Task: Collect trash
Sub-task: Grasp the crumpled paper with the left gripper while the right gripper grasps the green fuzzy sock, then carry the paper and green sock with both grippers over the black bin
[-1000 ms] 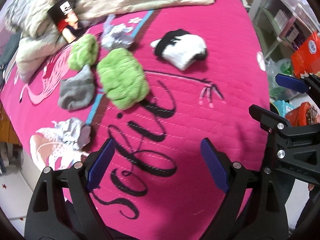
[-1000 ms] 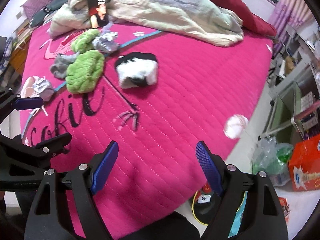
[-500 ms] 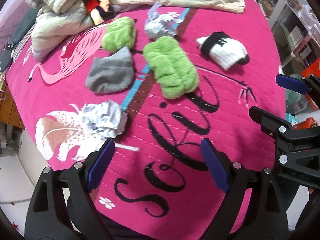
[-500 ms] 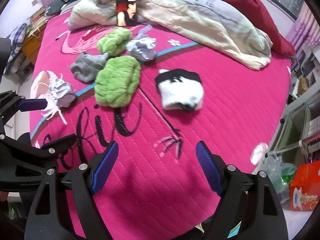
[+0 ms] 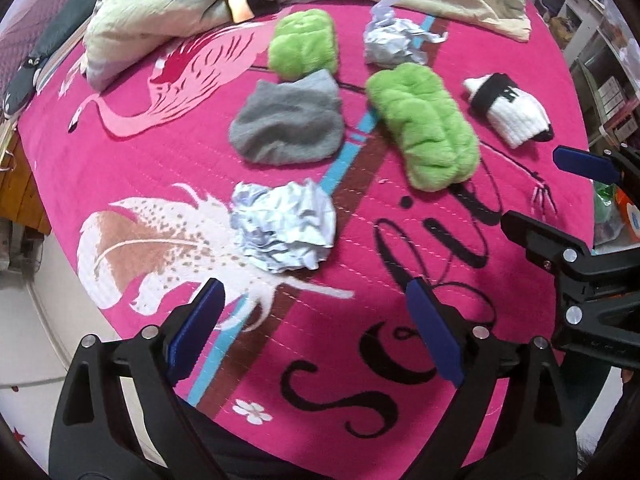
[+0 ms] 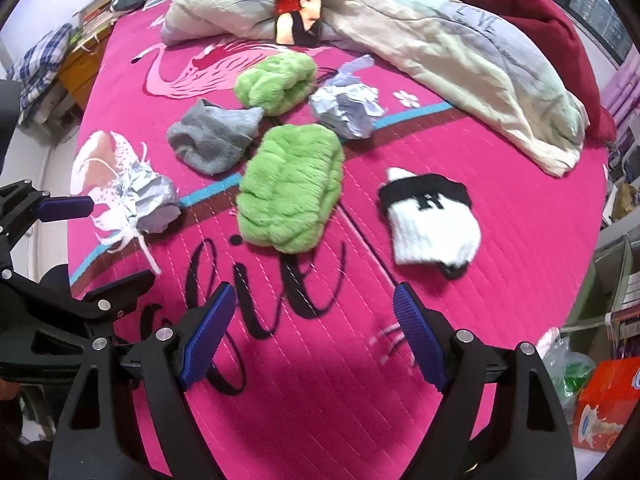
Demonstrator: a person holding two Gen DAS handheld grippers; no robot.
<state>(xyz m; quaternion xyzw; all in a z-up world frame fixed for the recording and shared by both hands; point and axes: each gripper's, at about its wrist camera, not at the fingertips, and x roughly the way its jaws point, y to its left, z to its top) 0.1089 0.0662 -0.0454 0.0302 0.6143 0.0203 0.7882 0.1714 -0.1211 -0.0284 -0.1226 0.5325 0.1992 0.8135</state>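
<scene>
Two claws over pink bed, trash not yet picked up

Left claw [image 5: 316, 328] jaws opening, wide, nothing btwn them; nearer paper wad [image 5: 284, 232] lies on bedspread [image 5: 500, 68] just ahead of it. Right claw [image 6: 316, 332] open, empty, over script lettering. 2nd paper wad [image 6: 348, 110] sits farther back, beside green fuzzy socks [image 6: 292, 188], near duvet [image 6: 480, 68].
</scene>
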